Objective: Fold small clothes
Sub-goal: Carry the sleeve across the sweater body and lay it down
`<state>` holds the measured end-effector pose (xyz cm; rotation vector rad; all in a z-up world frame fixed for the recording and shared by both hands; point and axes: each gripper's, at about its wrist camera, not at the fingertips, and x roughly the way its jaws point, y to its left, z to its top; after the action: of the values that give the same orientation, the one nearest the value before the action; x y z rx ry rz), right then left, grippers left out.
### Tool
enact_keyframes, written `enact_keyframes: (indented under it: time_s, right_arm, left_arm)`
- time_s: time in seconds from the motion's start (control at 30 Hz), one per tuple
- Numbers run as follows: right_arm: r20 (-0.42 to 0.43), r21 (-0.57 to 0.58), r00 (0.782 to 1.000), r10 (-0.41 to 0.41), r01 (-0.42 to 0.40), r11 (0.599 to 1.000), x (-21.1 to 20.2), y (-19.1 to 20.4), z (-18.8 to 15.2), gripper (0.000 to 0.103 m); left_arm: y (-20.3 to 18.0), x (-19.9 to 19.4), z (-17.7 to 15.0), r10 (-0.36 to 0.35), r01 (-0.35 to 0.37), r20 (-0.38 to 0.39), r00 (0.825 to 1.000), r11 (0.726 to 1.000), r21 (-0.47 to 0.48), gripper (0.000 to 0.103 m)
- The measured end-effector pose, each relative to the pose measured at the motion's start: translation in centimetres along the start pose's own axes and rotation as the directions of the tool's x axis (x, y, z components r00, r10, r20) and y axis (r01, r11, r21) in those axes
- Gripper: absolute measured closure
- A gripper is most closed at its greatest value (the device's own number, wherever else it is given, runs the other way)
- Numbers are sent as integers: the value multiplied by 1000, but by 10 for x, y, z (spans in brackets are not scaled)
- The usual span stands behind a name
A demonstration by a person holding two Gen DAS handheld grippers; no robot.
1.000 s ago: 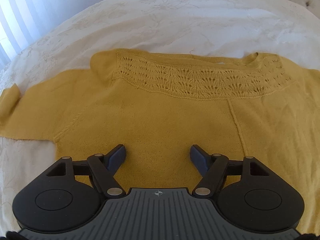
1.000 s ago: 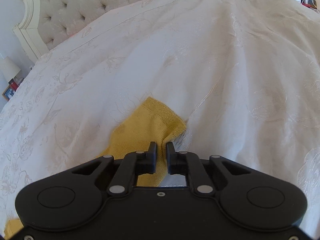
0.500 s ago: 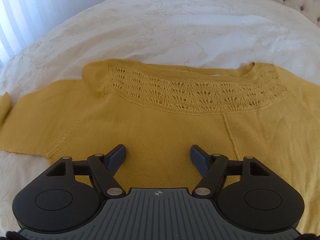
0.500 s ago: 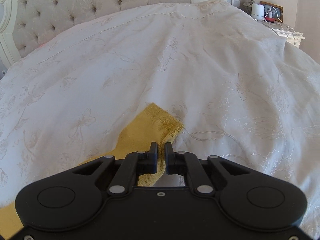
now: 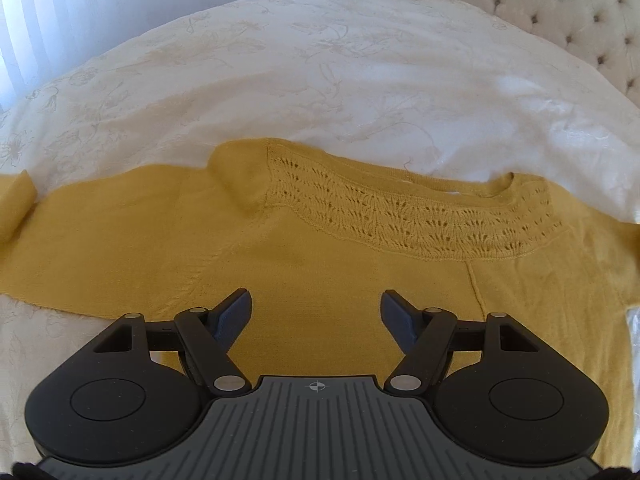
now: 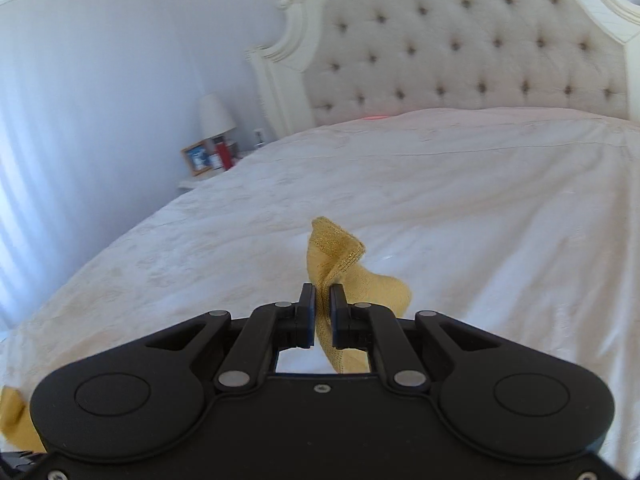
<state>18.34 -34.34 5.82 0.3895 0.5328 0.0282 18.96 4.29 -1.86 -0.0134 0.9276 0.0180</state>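
A mustard-yellow knit sweater (image 5: 320,264) with a lace yoke lies flat on the white bedspread (image 5: 320,80), its left sleeve stretched out to the left. My left gripper (image 5: 316,312) hovers over the sweater's chest, open, with nothing between its fingers. In the right wrist view my right gripper (image 6: 323,300) is shut on the cuff of the sweater's other sleeve (image 6: 340,256), which is lifted off the bed and flops forward above the jaws. The rest of that sleeve is hidden under the gripper body.
A tufted cream headboard (image 6: 460,40) stands at the far end of the bed. A nightstand beside it carries a lamp (image 6: 216,116), a photo frame (image 6: 197,158) and a red bottle (image 6: 222,154). White bedspread (image 6: 440,200) stretches beyond the sweater.
My right gripper has risen and swung left, lifting the sleeve cuff off the bed; the headboard now fills its view. My left gripper drew back and up slightly, still open.
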Motion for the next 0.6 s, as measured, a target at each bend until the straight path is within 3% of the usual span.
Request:
enact_keyframes:
  time_s: [0.1,0.2,0.3,0.37,0.47,0.53,0.6]
  right_arm:
    - [-44,-81,988,145,-148,986,13,64,-36,91]
    - [-112,-167,967,228,-244,955,29,113,-74,90]
    - [-220,-195,933,284,-327,925,48,149,-117,89]
    - [-312,-239,898,311,-391,889,57,173,-148,87]
    - [-403,-319,856,324,-463,827,53,192,-182,79]
    - [-411,-347,847,337,-487,802,40,197,-195,71]
    - [-388,-350,852,352,-490,799,25,193,-196,57]
  left_arm:
    - [13,-5,0,5,-5,3,1000,1000,-15,33]
    - [28,-9,0,-1,1,-6,1000,999,-43,33]
    - [43,-10,-3,-15,14,-23,1000,997,-72,33]
    - [50,-9,-5,-23,19,-41,999,996,-88,33]
    - [54,-9,-7,-56,50,-57,997,994,-94,33]
    - [53,-10,-7,-81,75,-60,995,993,-95,33]
    - [50,-9,-9,-118,112,-69,991,990,-90,33]
